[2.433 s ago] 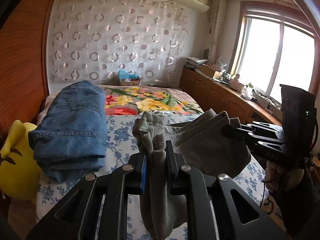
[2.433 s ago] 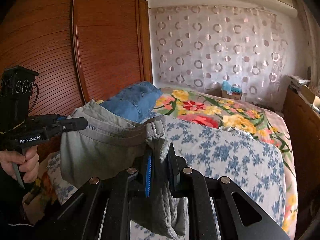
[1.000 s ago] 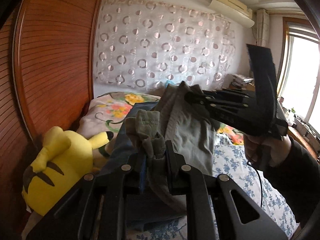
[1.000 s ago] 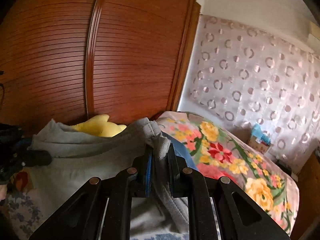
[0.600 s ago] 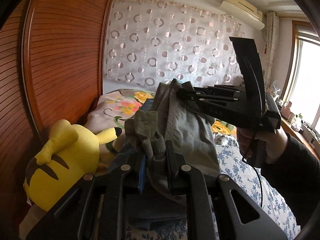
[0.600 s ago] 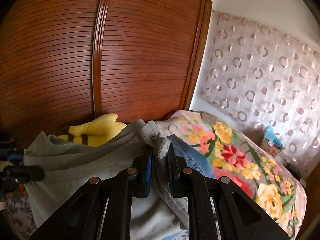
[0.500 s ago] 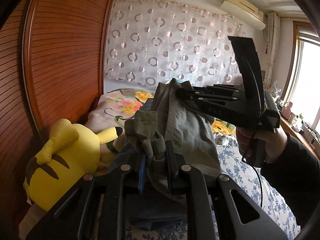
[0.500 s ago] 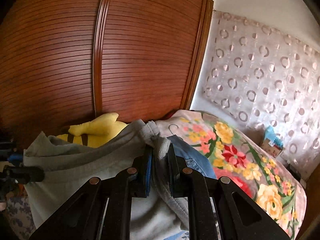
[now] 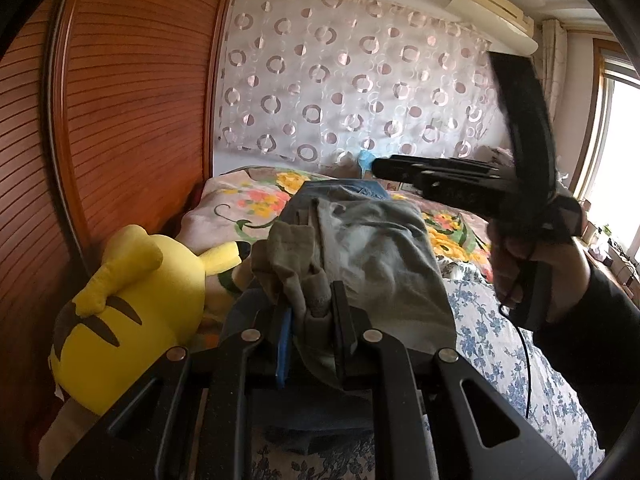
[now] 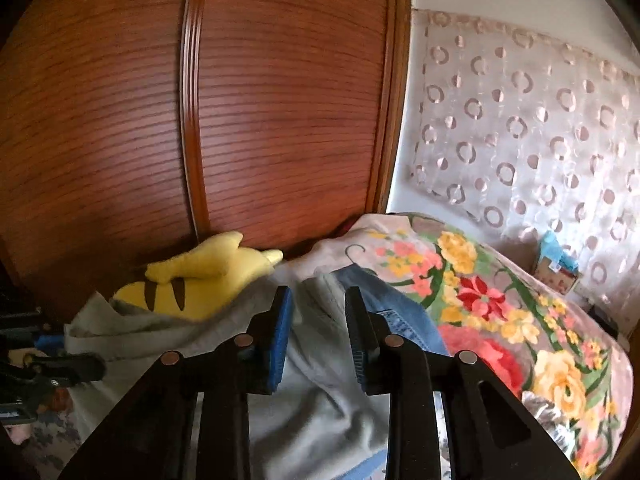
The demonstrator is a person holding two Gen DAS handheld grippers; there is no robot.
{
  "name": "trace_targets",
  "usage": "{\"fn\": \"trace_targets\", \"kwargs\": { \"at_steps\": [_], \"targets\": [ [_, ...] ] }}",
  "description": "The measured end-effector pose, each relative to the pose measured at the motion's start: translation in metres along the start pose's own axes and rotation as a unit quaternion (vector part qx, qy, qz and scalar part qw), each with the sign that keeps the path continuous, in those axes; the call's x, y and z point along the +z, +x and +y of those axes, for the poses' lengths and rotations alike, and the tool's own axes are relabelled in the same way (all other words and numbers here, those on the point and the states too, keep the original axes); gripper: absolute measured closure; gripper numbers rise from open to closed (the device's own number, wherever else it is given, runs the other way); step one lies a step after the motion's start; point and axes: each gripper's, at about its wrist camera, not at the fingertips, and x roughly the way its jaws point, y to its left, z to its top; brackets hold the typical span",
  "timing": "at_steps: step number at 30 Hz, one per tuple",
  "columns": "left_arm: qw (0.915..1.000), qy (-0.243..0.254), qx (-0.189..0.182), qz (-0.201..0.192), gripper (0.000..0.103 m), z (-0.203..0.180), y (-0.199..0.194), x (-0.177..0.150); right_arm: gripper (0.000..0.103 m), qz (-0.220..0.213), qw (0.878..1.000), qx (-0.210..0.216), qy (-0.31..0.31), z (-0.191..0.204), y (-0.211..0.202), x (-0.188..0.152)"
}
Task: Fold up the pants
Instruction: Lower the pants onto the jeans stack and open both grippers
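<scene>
The folded grey pants [image 9: 384,256] lie on top of the folded blue jeans [image 9: 340,188] at the bed's left side. My left gripper [image 9: 312,312] is shut on a bunched corner of the grey pants. My right gripper [image 10: 318,300] has its jaws opening, and the grey pants [image 10: 312,408] lie loose below them, with no cloth pressed between the pads. In the left wrist view the right gripper [image 9: 378,166] hovers above the far end of the pants, held by a hand in a dark sleeve. The blue jeans [image 10: 392,312] show under the grey cloth.
A yellow plush toy [image 9: 132,296] lies against the wooden wardrobe [image 10: 200,112] left of the pile. The bed has a floral blanket [image 10: 500,320] and a blue-patterned sheet [image 9: 500,344]. A patterned curtain [image 9: 360,92] hangs behind, and a window [image 9: 624,160] is at the right.
My right gripper's jaws have parted and let go of the grey pants, which dropped onto the jeans. The left gripper keeps its hold and has barely moved.
</scene>
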Motion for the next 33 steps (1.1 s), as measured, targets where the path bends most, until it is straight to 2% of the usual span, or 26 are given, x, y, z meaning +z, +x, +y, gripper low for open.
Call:
{"fn": "trace_targets", "kwargs": {
  "at_steps": [4, 7, 11, 14, 20, 22, 26, 28, 33],
  "targets": [
    [1.0, 0.001, -0.001, -0.002, 0.086, 0.001, -0.002, 0.0, 0.075, 0.002, 0.999, 0.027, 0.026, -0.007, -0.017, -0.013],
    [1.0, 0.001, 0.0, -0.003, 0.085, 0.002, -0.003, -0.001, 0.075, 0.021, 0.999, 0.03, 0.03, -0.012, -0.016, -0.025],
    [1.0, -0.002, 0.001, -0.006, 0.084, 0.004, -0.006, -0.001, 0.075, 0.048, 0.998, 0.019, 0.031, -0.02, -0.004, -0.032],
    [0.9999, 0.004, 0.005, -0.008, 0.084, 0.005, -0.01, 0.0, 0.075, 0.064, 0.997, -0.005, 0.034, -0.027, 0.009, -0.034],
    [0.9997, 0.006, 0.014, -0.02, 0.084, 0.009, -0.021, 0.001, 0.075, 0.063, 0.997, -0.011, 0.05, -0.03, 0.019, -0.026],
    [0.9996, 0.014, 0.013, -0.02, 0.079, 0.007, -0.019, 0.002, 0.075, 0.059, 0.997, -0.01, 0.055, -0.028, 0.017, -0.023],
    [0.9996, 0.019, 0.001, -0.019, 0.052, 0.0, -0.009, 0.005, 0.075, 0.05, 0.997, -0.002, 0.058, -0.022, 0.005, -0.032],
    [0.9996, 0.026, -0.007, -0.006, 0.051, -0.004, 0.001, 0.002, 0.075, 0.049, 0.997, 0.001, 0.058, -0.02, 0.001, -0.036],
    [0.9985, 0.035, 0.006, 0.043, 0.051, -0.007, 0.024, -0.016, 0.075, 0.05, 0.997, 0.008, 0.067, -0.018, -0.009, -0.043]
  ]
}}
